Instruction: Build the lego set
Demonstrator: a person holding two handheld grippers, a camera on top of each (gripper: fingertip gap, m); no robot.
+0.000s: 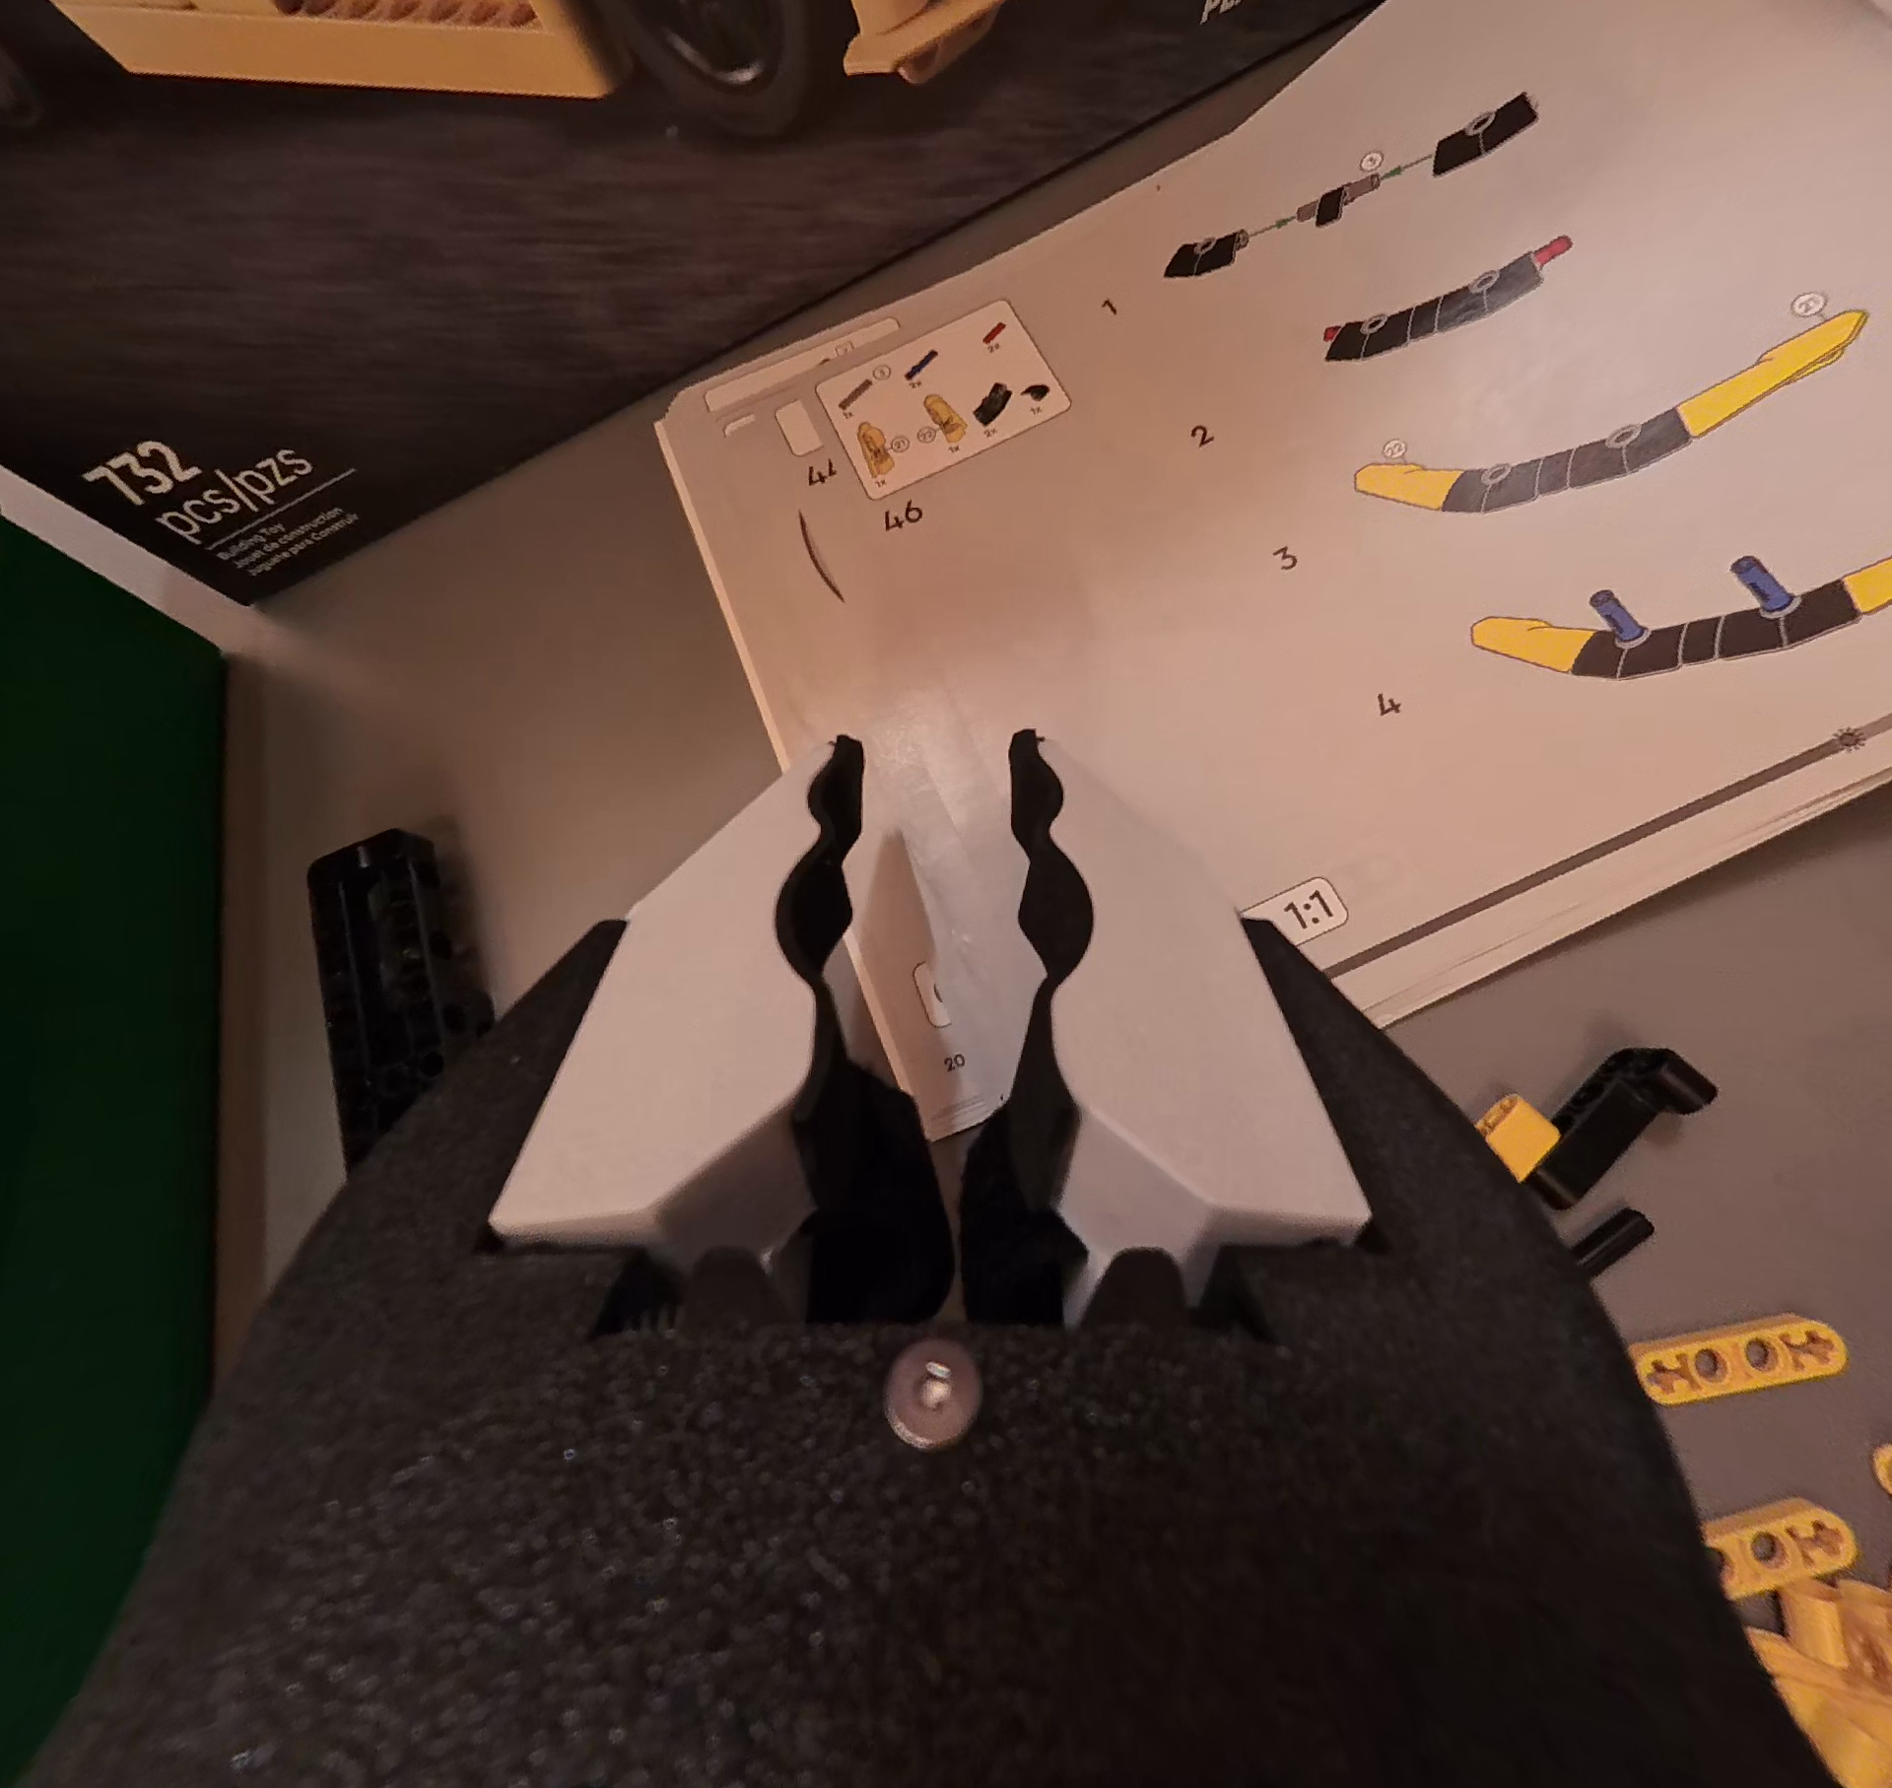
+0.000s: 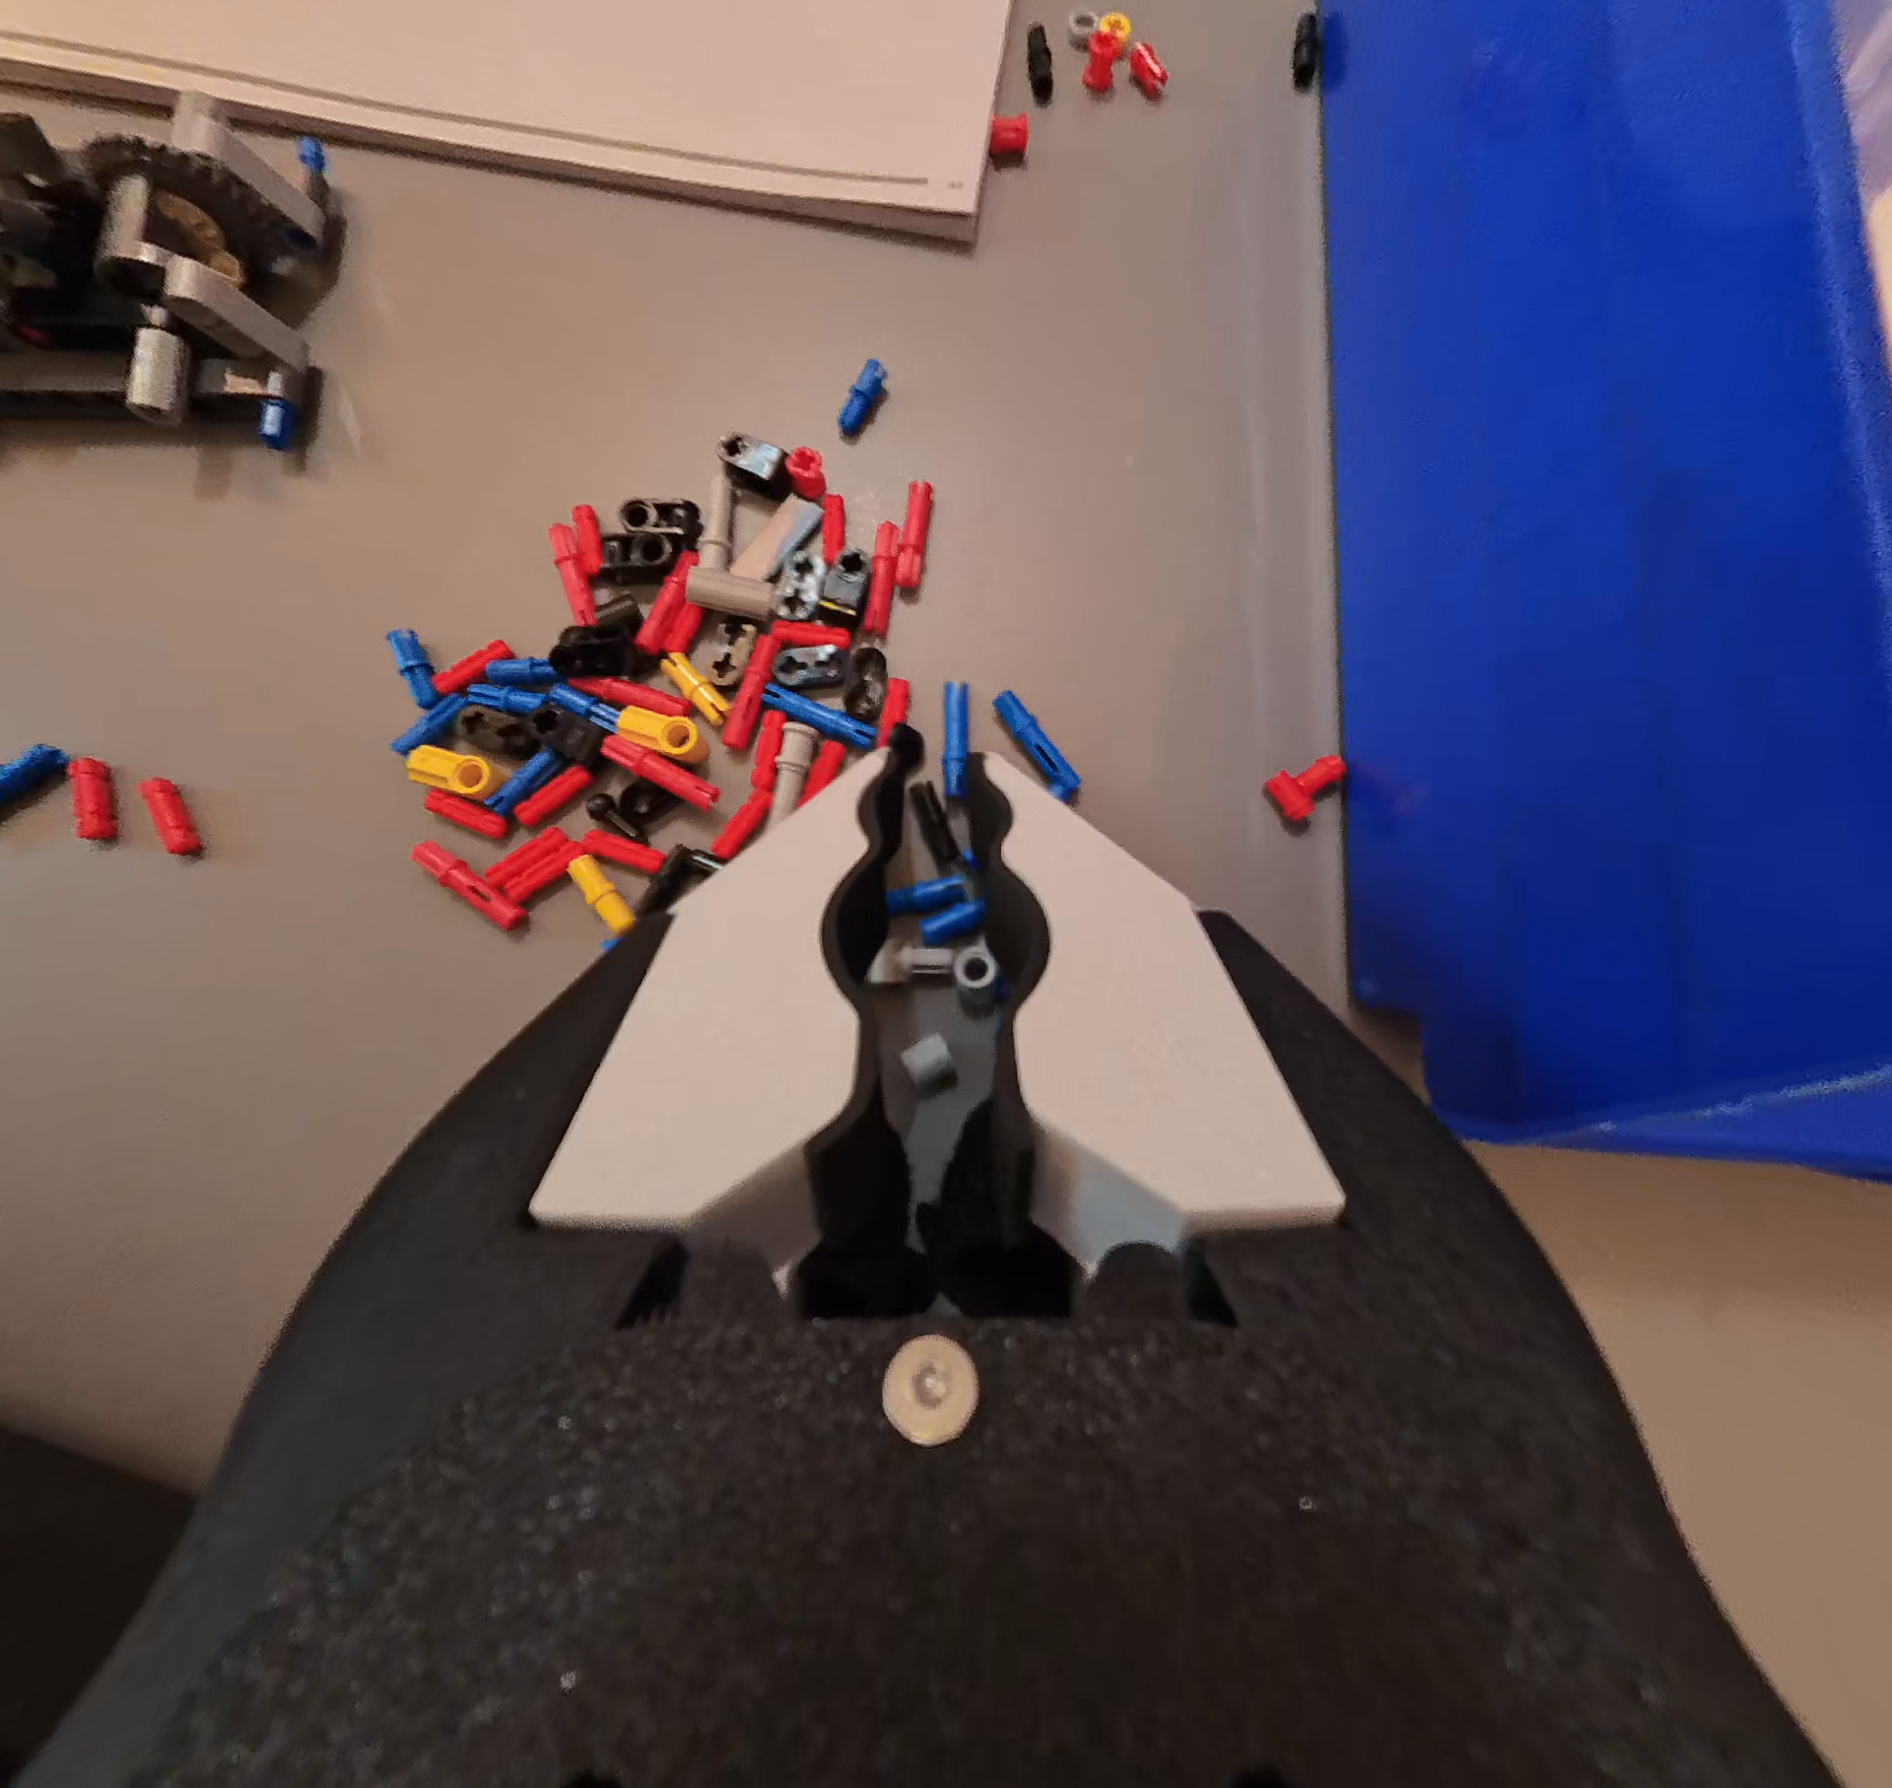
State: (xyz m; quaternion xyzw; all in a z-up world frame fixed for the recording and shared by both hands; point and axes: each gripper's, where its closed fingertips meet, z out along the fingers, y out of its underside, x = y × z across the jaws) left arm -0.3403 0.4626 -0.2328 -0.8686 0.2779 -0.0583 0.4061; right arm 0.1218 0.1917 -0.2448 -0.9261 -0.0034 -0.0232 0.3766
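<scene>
pile of small lego pins and connectors (image 2: 665, 684) lies loose on the grey bench (image 2: 1157, 469), red, blue, yellow, black and grey mixed. seems to be the part-picking step: the open instruction booklet (image 1: 1280, 530) shows a curved black-and-yellow sub-assembly that takes blue and red pins, so my guess is the right hand-held gripper (image 2: 937, 756) is going for a pin.

right hand-held gripper sits at the pile's 4 o'clock edge, jaws slightly apart, nothing clamped. a blue pin (image 2: 954, 735) lies just past the tips at 12 o'clock, and a black pin (image 2: 934, 817) and more blue ones show through the gap, on the bench under the fingers. another blue pin (image 2: 1036, 743) lies just beside the tip at 1 o'clock. stray red pin (image 2: 1300, 786) at 3 o'clock touches the blue bin (image 2: 1597, 510).

next move, as i judge it: line the jaws across a single pin and close. pieces crowd and overlap, so risk of catching two or flicking one off.

left hand-held gripper (image 1: 937, 746) hangs open and empty over the booklet's lower corner. black beam (image 1: 389, 981) at its 9 o'clock, yellow beams (image 1: 1740, 1365) at 4 o'clock. set's box (image 1: 410, 233) at 11 o'clock. partly built gear assembly (image 2: 174, 274) sits at the pile's 10 o'clock, well apart.
</scene>
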